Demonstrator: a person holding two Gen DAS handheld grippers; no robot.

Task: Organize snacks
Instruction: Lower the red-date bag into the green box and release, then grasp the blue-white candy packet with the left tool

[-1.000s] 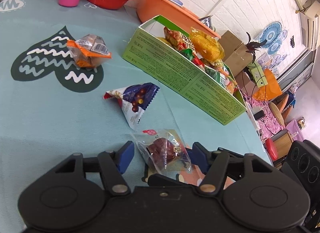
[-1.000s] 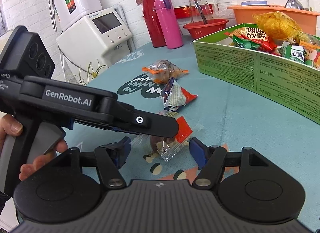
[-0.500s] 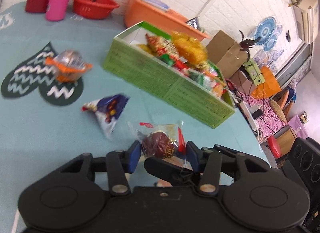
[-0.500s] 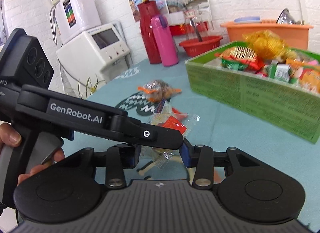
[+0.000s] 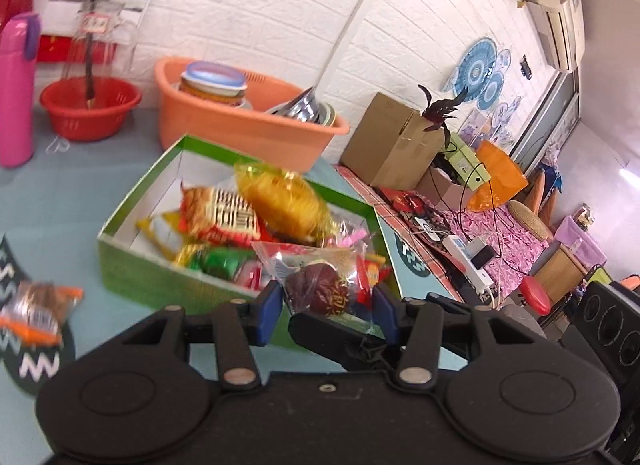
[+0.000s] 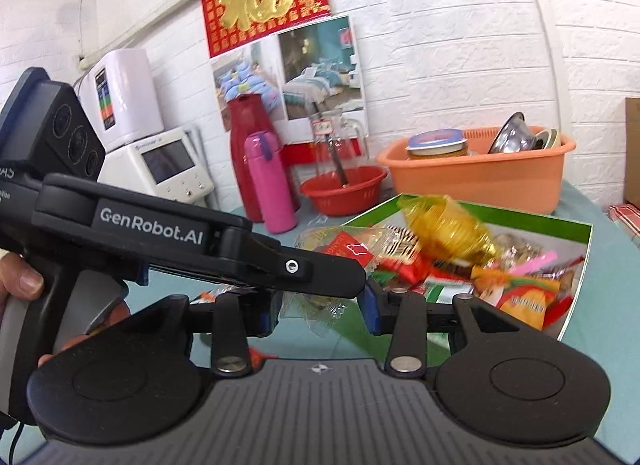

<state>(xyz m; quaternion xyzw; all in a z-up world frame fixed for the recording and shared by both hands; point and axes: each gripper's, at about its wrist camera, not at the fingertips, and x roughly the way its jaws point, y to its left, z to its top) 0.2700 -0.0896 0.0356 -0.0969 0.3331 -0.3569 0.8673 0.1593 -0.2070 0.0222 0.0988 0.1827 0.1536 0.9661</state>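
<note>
While the teal tablecloth (image 5: pixel 72 193) spreads beneath everything as a soft printed fabric, the green snack box (image 5: pixel 132 273) forms the largest task object: an open rectangular cardboard tray with white inner walls, heaped with crinkled foil and plastic packets. It lies directly ahead of and below both grippers, its long axis running from near left to far right in the left wrist view; the two hands appear about equally near it, and judged from this, the coming move is a short carry forward over the near wall.

Left gripper (image 5: pixel 326 305): blue-padded jaws, just closed and now clenched on a clear crinkly wrapper (image 5: pixel 320 285) holding a dark red, rounded sweet, lifted off the table.

Right gripper (image 6: pixel 322 307): jaws likewise just closed, grasping a second transparent packet (image 6: pixel 316 305), largely hidden behind the left gripper's black finger, so its contents cannot be told.

One orange-ended clear packet (image 5: pixel 36 305) lies on the cloth at near left, well apart from the box, not yet put away.
</note>
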